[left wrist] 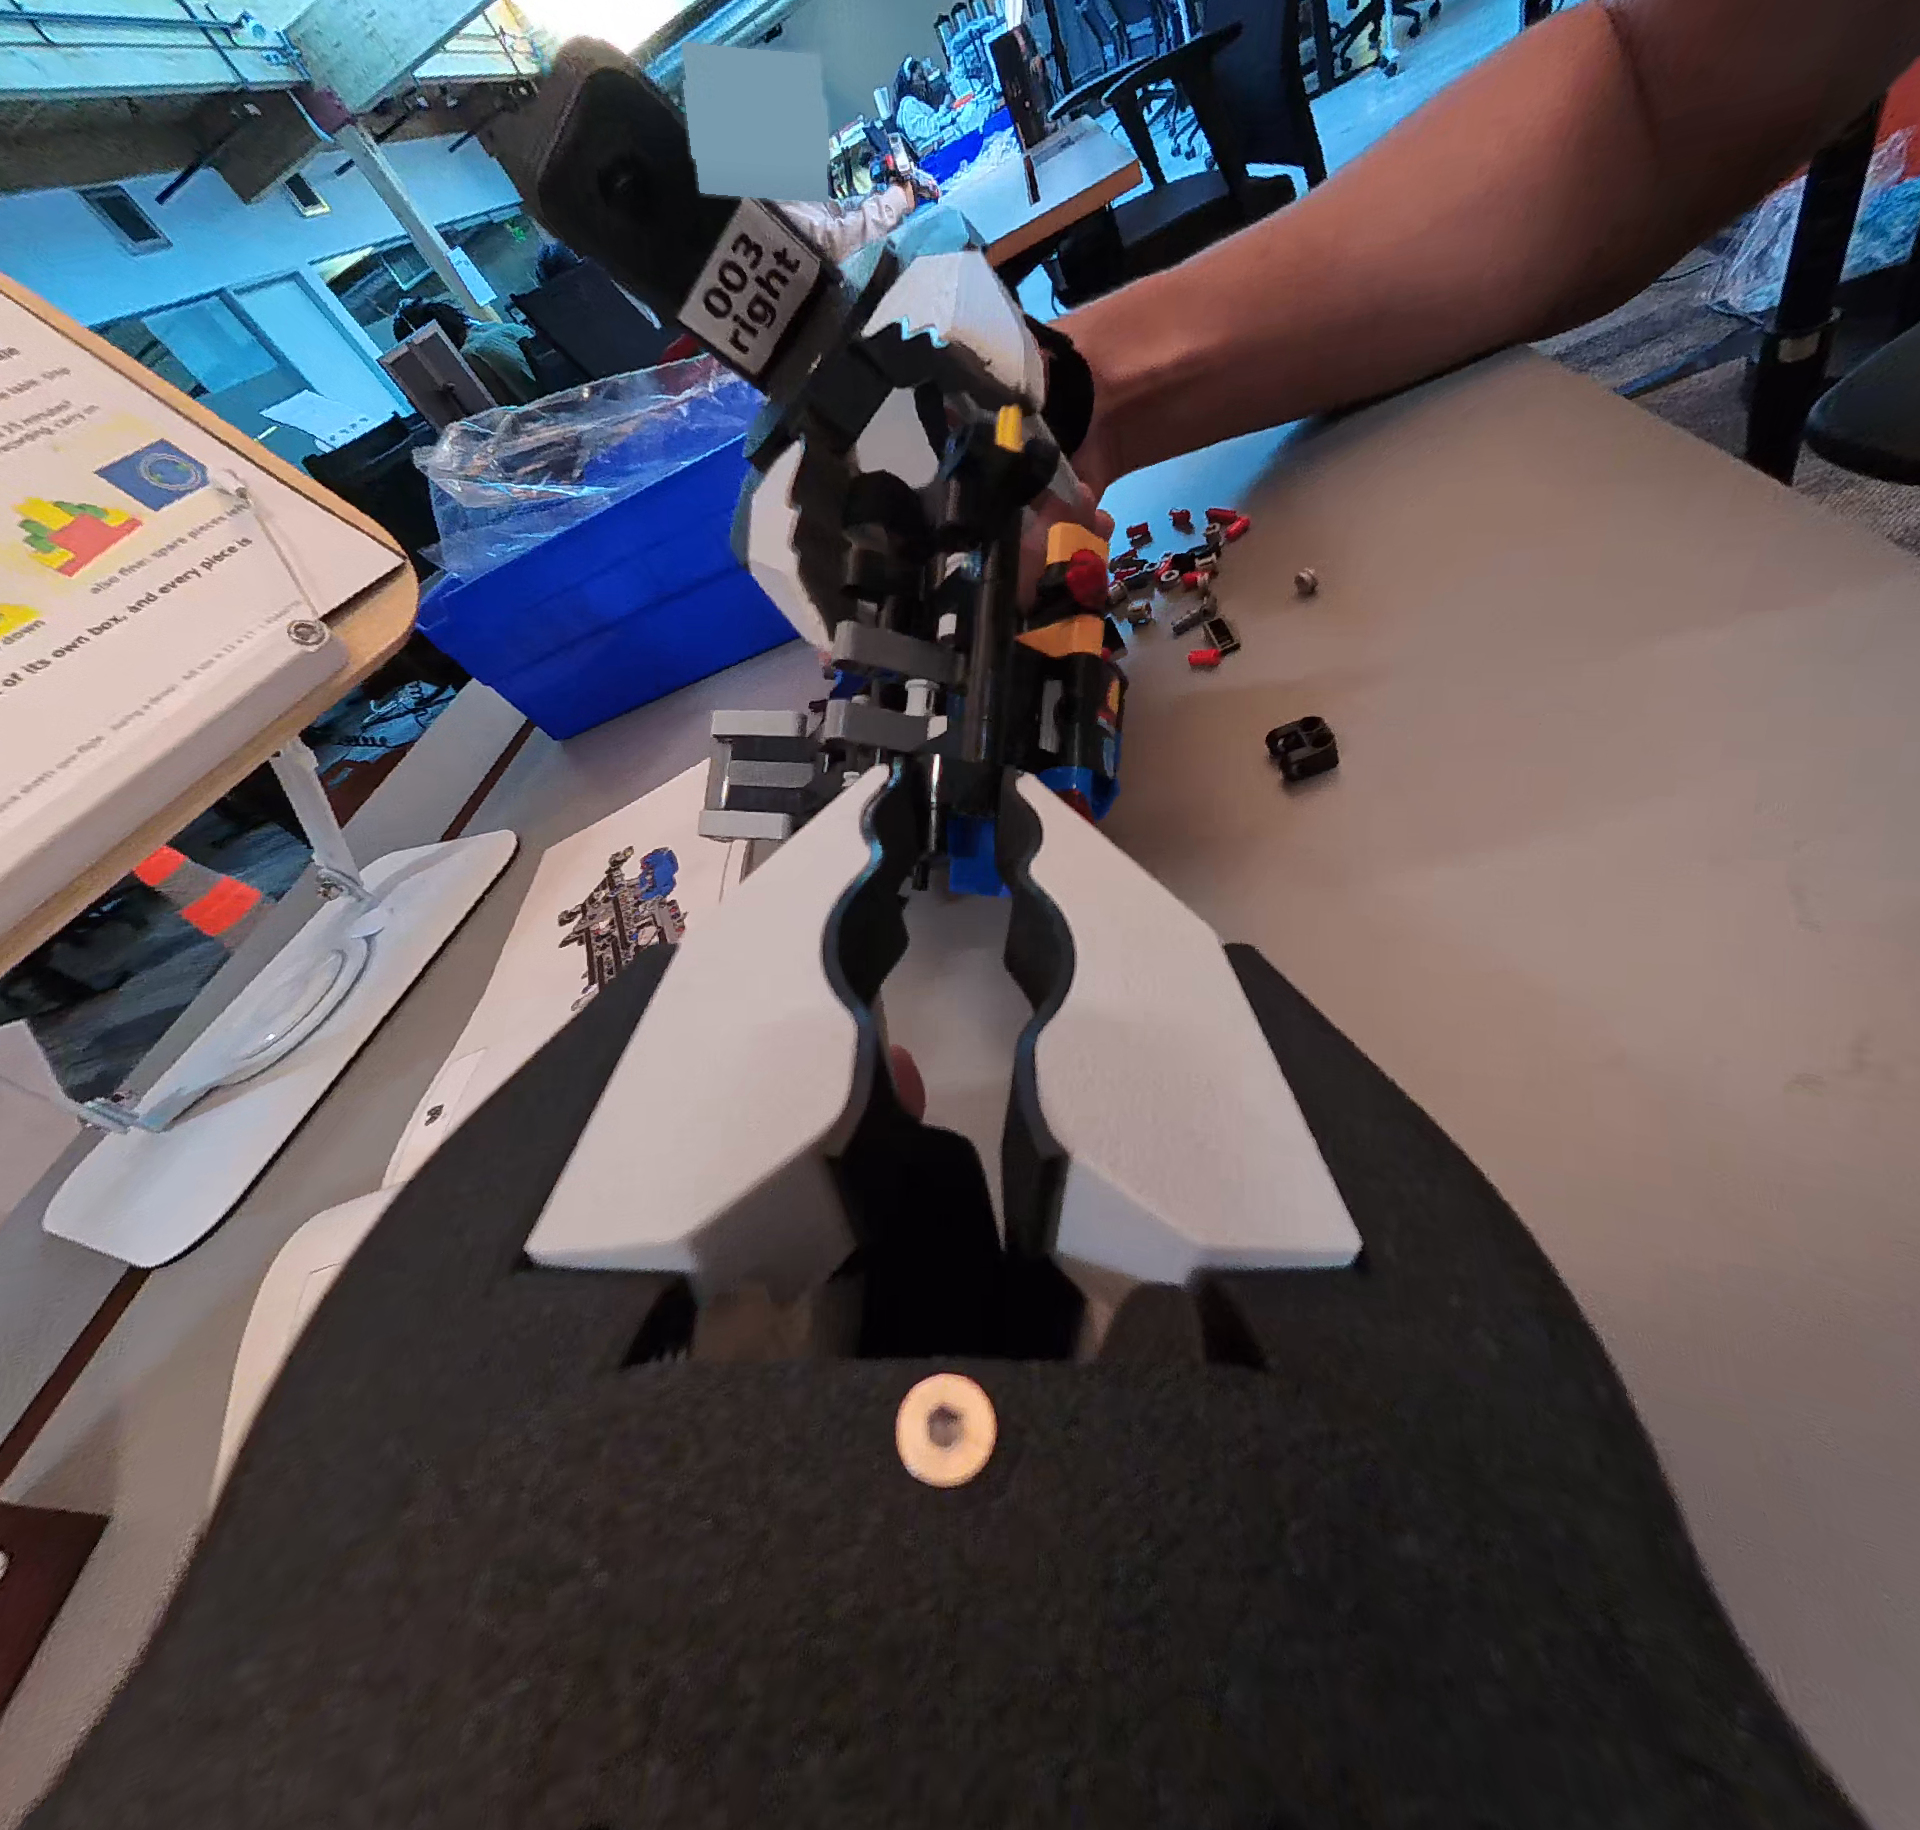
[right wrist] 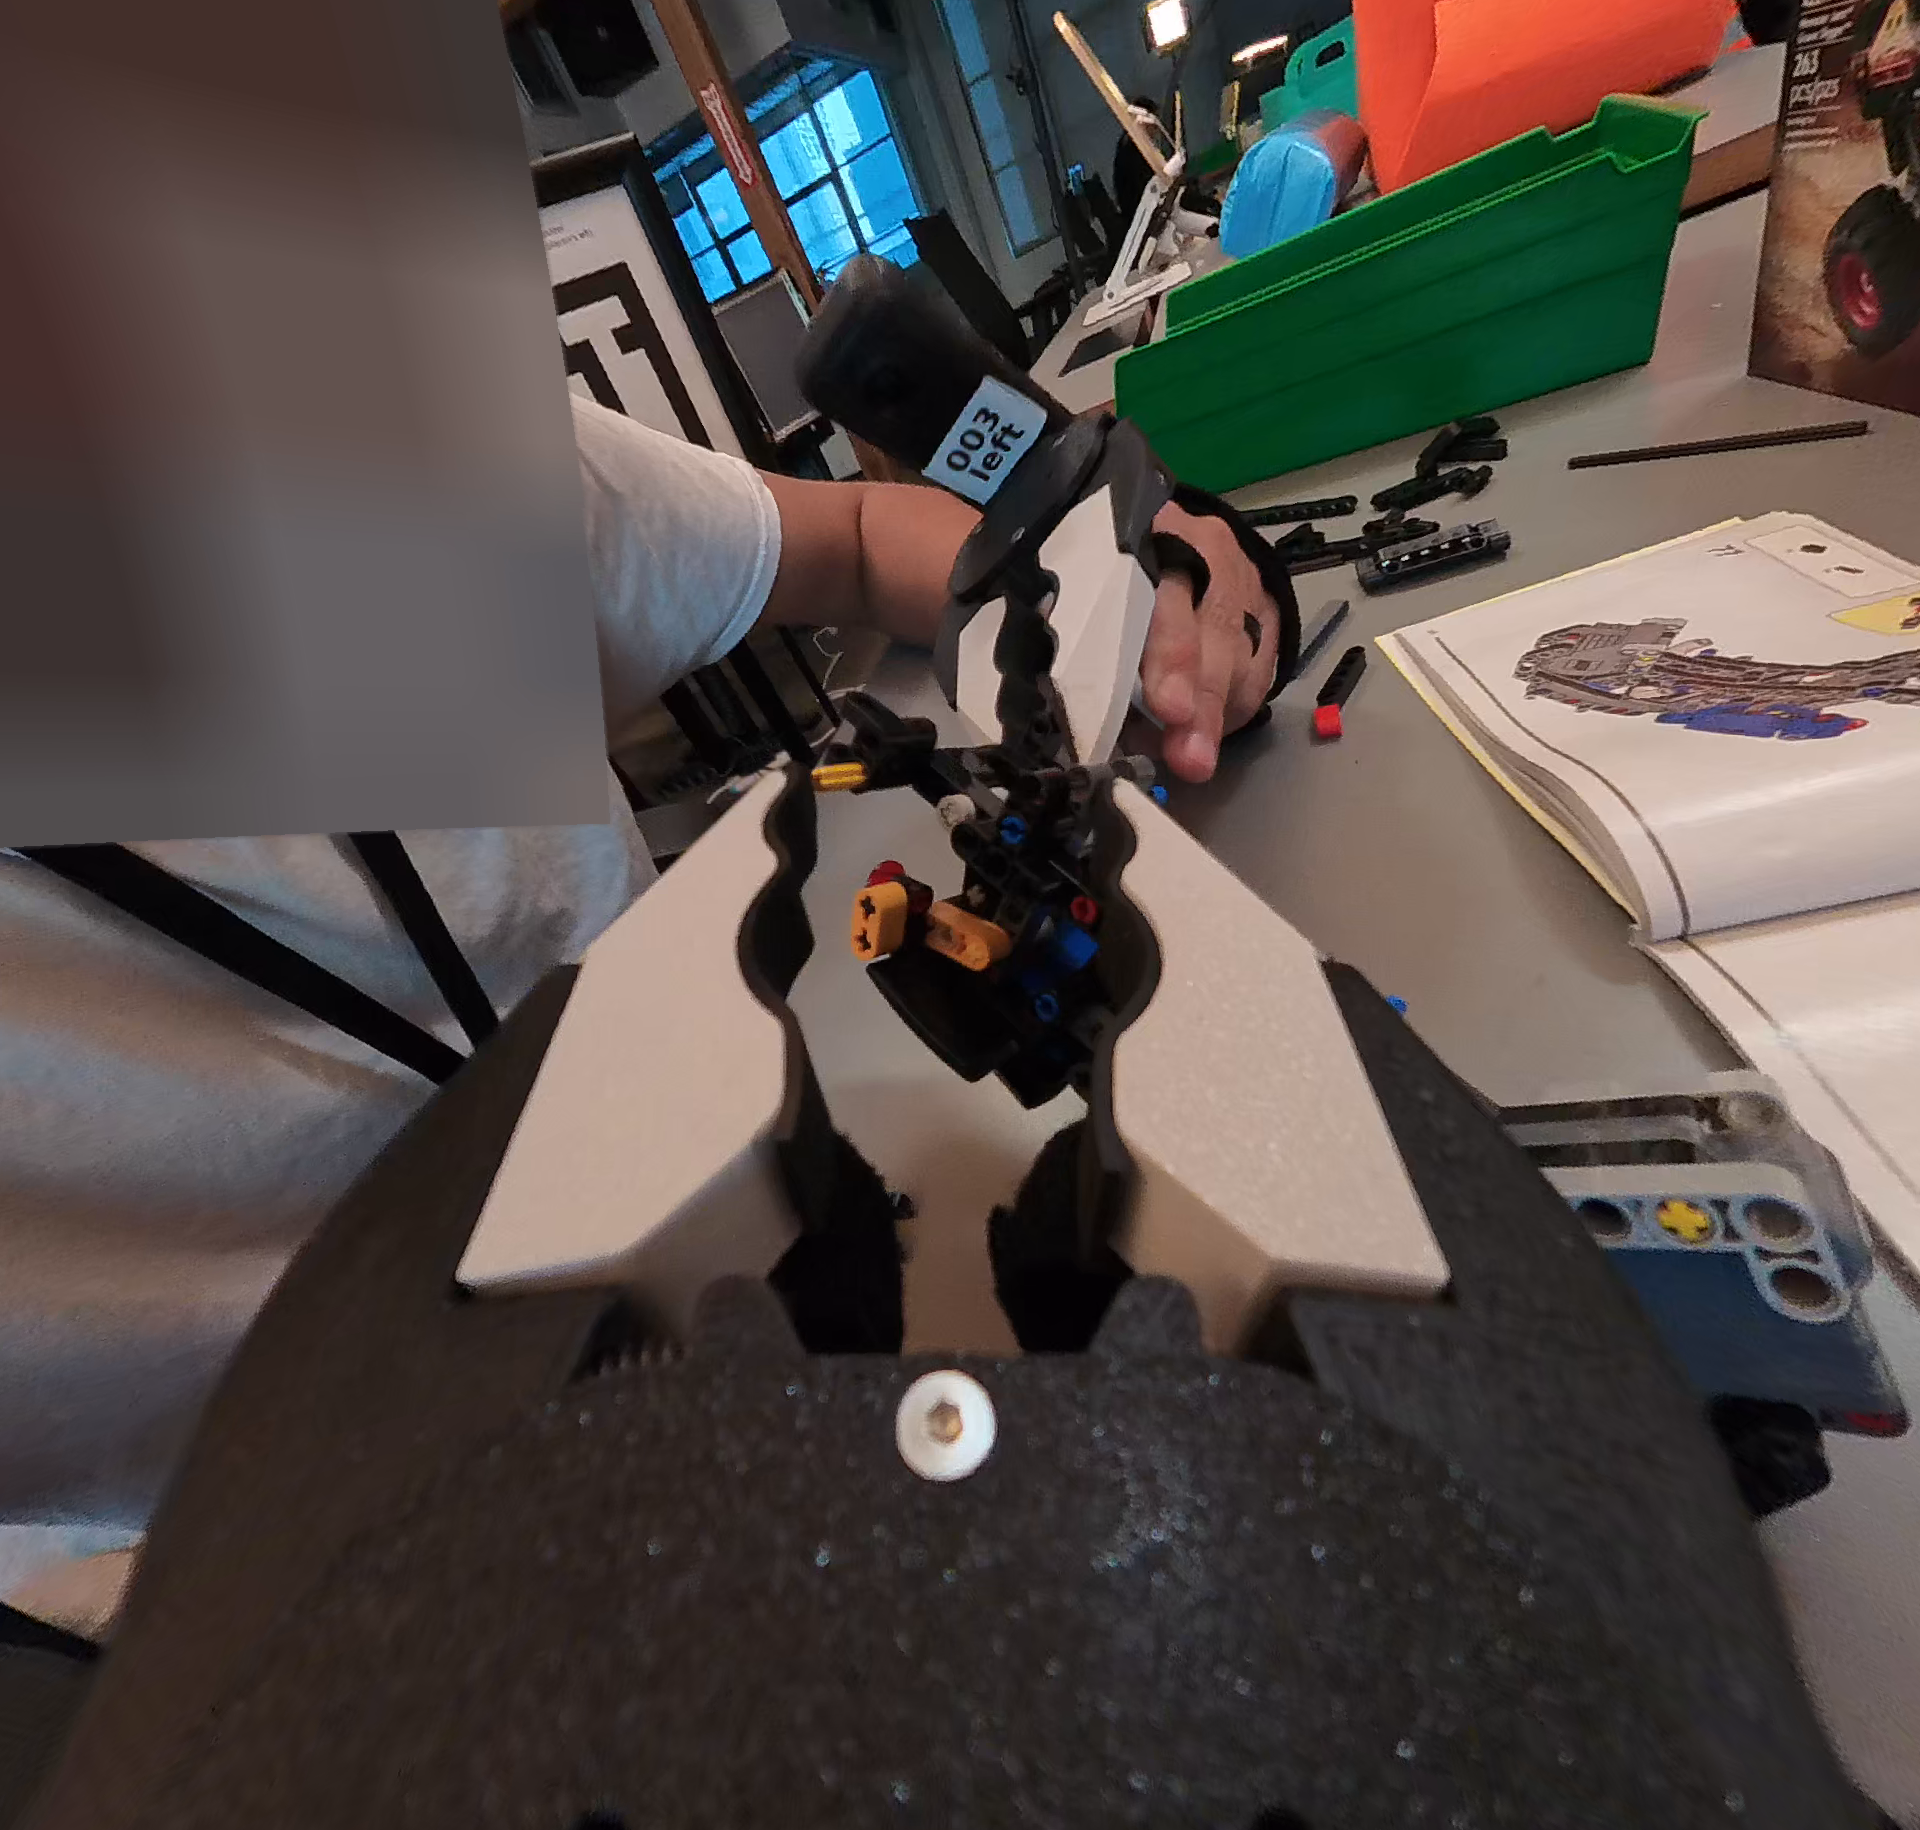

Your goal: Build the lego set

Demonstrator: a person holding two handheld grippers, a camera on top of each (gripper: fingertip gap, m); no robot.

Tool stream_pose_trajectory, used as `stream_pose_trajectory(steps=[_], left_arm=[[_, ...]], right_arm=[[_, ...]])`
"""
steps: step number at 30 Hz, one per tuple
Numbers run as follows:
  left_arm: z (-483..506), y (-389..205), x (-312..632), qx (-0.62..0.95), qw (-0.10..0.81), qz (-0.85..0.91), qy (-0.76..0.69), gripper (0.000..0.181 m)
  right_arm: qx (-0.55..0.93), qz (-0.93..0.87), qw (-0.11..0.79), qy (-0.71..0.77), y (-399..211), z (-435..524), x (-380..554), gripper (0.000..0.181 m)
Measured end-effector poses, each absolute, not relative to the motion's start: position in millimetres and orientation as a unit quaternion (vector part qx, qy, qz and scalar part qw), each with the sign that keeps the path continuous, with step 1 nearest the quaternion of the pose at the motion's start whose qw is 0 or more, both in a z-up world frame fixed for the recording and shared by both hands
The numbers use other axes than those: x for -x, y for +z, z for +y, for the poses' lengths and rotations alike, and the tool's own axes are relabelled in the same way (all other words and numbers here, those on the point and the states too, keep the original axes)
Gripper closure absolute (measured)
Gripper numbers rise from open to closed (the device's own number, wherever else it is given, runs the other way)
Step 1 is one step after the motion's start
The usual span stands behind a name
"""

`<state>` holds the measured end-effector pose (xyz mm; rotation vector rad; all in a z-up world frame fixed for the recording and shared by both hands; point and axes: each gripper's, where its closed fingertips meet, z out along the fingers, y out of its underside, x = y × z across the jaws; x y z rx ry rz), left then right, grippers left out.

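The grey surface (left wrist: 1507, 845) carries loose small red, black and grey pieces (left wrist: 1184, 575) at 1 o'clock of the left wrist view, with a lone black connector (left wrist: 1302, 746) at 2 o'clock. A blue bin (left wrist: 613, 627) lined with clear plastic stands at 11 o'clock, and a document stand (left wrist: 187, 575) sits at 9 o'clock. In the right wrist view, an open instruction booklet (right wrist: 1704, 741) lies at 3 o'clock, a green bin (right wrist: 1403, 326) at 1 o'clock, black beams (right wrist: 1423, 544) just before it.

The lego assembly (left wrist: 966, 700) is held between both claws, above the surface. Its long axis runs up and away from the left claw (left wrist: 951, 793).

The left claw is closed on the assembly's lower end. The right claw (right wrist: 951, 804) is partly open; the assembly (right wrist: 997, 928) lies between its fingers, touching the right-hand finger (right wrist: 1205, 1001). Whether it grips cannot be told.
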<state>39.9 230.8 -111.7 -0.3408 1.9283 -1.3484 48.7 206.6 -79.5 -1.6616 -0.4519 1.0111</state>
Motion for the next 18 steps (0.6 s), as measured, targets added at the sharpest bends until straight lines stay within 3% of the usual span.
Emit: stream_pose_trajectory(steps=[18], left_arm=[[231.2,-117.7,-40.7,0.129,0.385,0.763,-0.504,0.17]], right_arm=[[0.715,-0.203,0.535,0.402,-83.1,208.6,-46.2,0.131]])
